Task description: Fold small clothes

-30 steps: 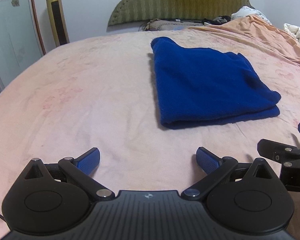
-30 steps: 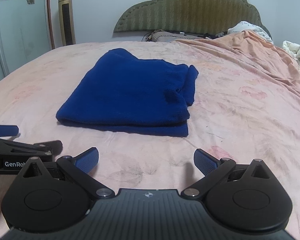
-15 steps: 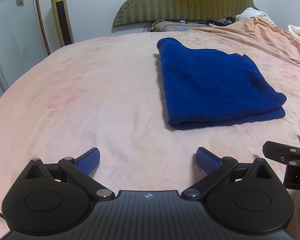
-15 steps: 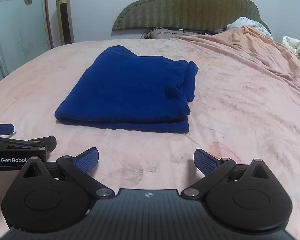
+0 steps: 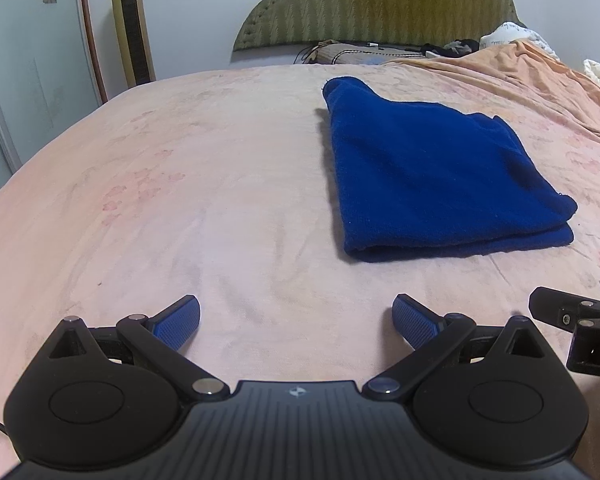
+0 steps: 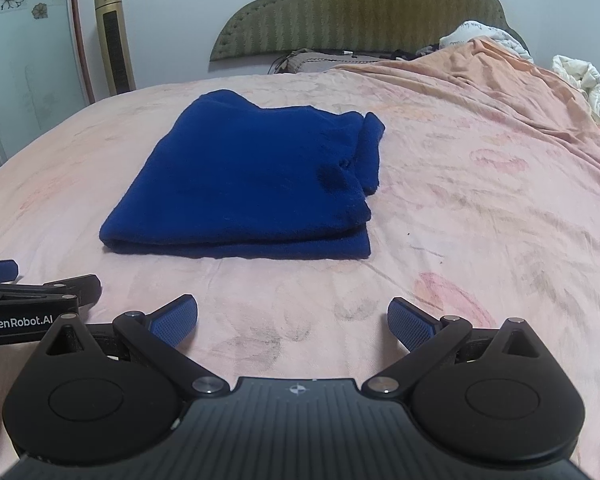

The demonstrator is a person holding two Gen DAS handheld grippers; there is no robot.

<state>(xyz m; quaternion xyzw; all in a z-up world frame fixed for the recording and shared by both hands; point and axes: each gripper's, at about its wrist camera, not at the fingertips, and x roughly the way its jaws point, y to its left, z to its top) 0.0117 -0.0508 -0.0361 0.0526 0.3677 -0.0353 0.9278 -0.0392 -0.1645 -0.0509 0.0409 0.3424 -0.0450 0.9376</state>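
A dark blue garment [image 5: 436, 172] lies folded in a flat rectangle on the pink bed sheet [image 5: 180, 200]. It also shows in the right wrist view [image 6: 256, 184], ahead and left of centre. My left gripper [image 5: 296, 320] is open and empty, near the bed's front, short of the garment and to its left. My right gripper [image 6: 292, 320] is open and empty, just short of the garment's near edge. Each gripper shows at the edge of the other's view: the right gripper [image 5: 572, 320] and the left gripper [image 6: 28, 300].
A green padded headboard [image 6: 360, 12] stands at the far end. An orange blanket [image 6: 500, 80] is bunched at the back right with white bedding [image 6: 576, 76] beyond it. A gold tower fan [image 5: 132, 36] stands by the wall at the left.
Both grippers have drawn back slightly and tilted, so the garment sits a little further ahead. The garment has not moved and both grippers stay open.
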